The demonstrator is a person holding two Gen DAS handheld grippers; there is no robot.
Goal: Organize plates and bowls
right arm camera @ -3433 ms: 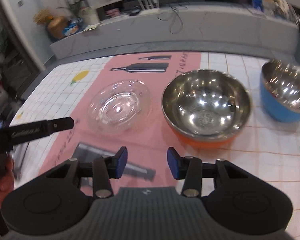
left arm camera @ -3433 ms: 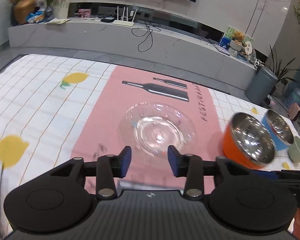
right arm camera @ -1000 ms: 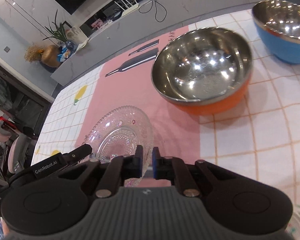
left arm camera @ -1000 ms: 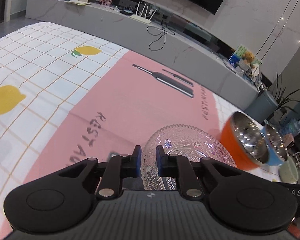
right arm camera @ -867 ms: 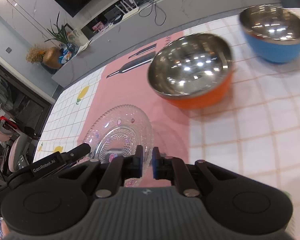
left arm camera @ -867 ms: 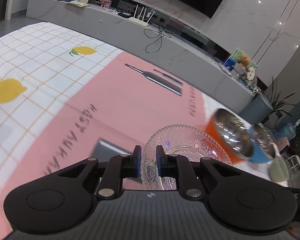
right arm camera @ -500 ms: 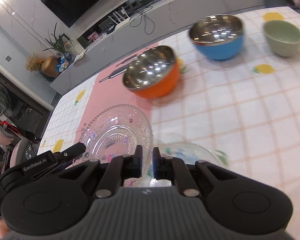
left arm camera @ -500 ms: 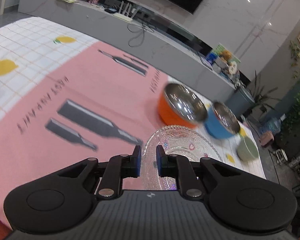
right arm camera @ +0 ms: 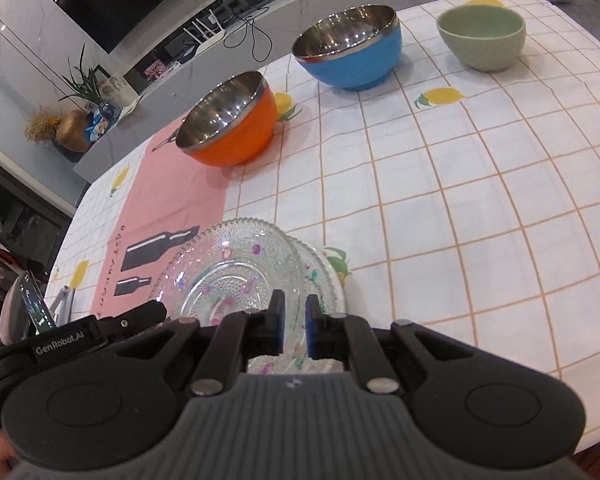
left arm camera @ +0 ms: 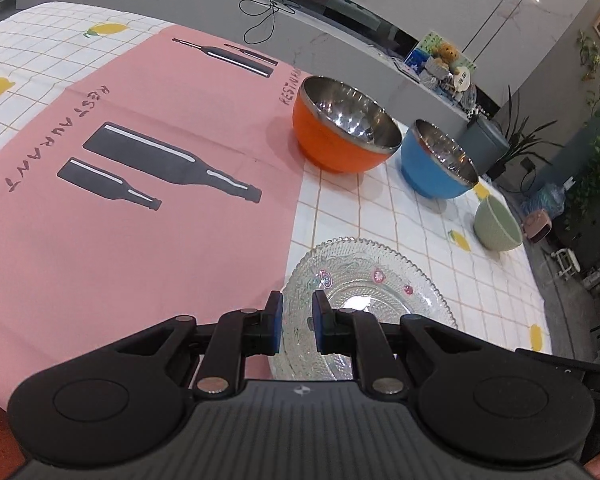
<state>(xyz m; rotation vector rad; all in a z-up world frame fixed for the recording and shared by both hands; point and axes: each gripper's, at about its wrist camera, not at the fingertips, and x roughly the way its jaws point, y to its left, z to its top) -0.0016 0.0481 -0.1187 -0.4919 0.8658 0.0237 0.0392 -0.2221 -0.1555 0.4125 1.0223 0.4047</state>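
A patterned glass plate (left arm camera: 366,292) is held by its near rim between both grippers. My left gripper (left arm camera: 297,312) is shut on the rim's left part. My right gripper (right arm camera: 295,316) is shut on the same glass plate (right arm camera: 228,276) at its right part. Just under it and slightly to the right lies a second glass plate (right arm camera: 325,276) on the checked cloth; whether the two touch I cannot tell. Beyond stand an orange steel bowl (left arm camera: 340,132), a blue steel bowl (left arm camera: 436,164) and a small green bowl (left arm camera: 496,224), all upright and apart.
A pink mat (left arm camera: 140,200) with bottle prints covers the table's left half, beside the white checked cloth (right arm camera: 460,200). The table's edge runs along the right (left arm camera: 540,280). A phone (right arm camera: 34,304) and the left gripper's body (right arm camera: 80,336) sit at the left in the right wrist view.
Both grippers carried the glass plate rightward, off the pink mat and over the white checked cloth. A second glass plate has come into view beneath it. The bowls now stand farther left in both views.
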